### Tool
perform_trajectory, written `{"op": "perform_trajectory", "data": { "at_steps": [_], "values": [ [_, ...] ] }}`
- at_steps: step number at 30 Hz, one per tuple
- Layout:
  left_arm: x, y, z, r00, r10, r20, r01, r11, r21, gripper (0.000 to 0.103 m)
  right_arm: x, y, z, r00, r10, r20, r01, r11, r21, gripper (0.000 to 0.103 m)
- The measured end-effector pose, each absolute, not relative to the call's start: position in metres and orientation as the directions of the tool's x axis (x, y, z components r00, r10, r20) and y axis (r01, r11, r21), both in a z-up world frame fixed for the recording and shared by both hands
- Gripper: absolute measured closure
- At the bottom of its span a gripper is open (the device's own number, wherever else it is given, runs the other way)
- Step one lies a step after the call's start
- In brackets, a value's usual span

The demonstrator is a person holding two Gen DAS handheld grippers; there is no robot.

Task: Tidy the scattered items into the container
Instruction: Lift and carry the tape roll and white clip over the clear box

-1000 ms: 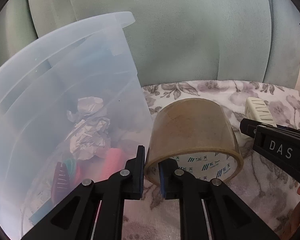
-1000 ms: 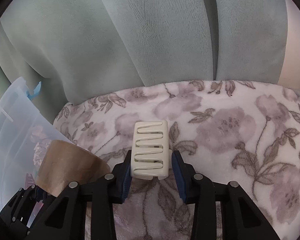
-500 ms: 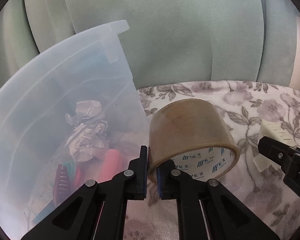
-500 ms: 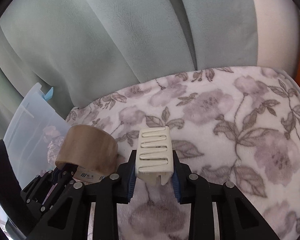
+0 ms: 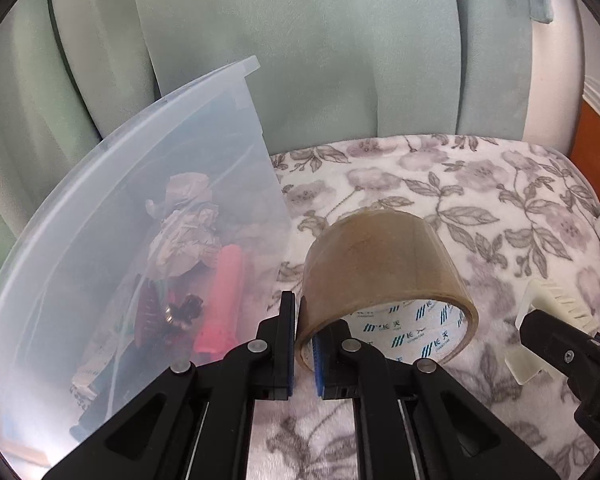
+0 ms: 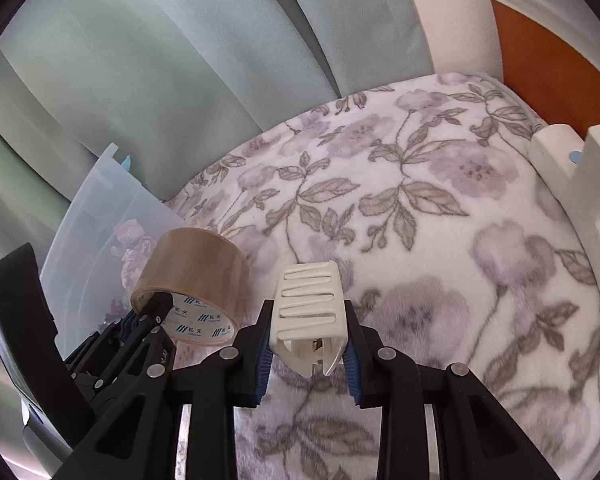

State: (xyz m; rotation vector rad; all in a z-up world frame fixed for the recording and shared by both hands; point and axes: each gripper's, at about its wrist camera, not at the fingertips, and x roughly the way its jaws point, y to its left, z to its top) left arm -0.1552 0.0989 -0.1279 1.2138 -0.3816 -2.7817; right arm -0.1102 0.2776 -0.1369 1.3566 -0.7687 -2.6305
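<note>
My left gripper (image 5: 305, 344) is shut on the wall of a brown tape roll (image 5: 380, 264), one finger inside the core, holding it above the floral blanket (image 5: 480, 184) just right of the clear plastic container (image 5: 112, 216). The roll also shows in the right wrist view (image 6: 196, 272). My right gripper (image 6: 306, 344) is shut on a cream ribbed plastic clip (image 6: 310, 300), lifted off the blanket; the clip also shows in the left wrist view (image 5: 556, 312). The container (image 6: 100, 216) holds crumpled paper (image 5: 184, 236), a pink tube (image 5: 224, 300) and small dark items.
Grey-green curtains (image 5: 300, 48) hang behind the blanket. A white framed object (image 6: 580, 168) stands at the right edge, with an orange wall (image 6: 540, 52) behind it. The left gripper's body (image 6: 112, 360) sits close to the left of my right gripper.
Both grippers have lifted and pulled back with their loads. The clip came up off the blanket. The container's rim now sits lower and further away in the left wrist view.
</note>
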Motion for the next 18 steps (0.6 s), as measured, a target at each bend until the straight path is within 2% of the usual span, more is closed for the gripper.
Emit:
{"op": "perform_trajectory", "data": {
  "at_steps": [7, 18],
  "values": [
    [-0.107, 0.09, -0.092, -0.703, -0.097, -0.705, -0.072, -0.976, 0.206, 0.096, -0.071, 0.261, -0.097, -0.631, -0.256, -0.732, -0.139, -0.892, 0.431, 0.07],
    [-0.067, 0.071, -0.014, -0.782, 0.022, -0.623, -0.118, -0.986, 0.114, 0.096, -0.03, 0.238, -0.023, -0.713, -0.211, -0.668, -0.094, -0.916, 0.39, 0.07]
  ]
}}
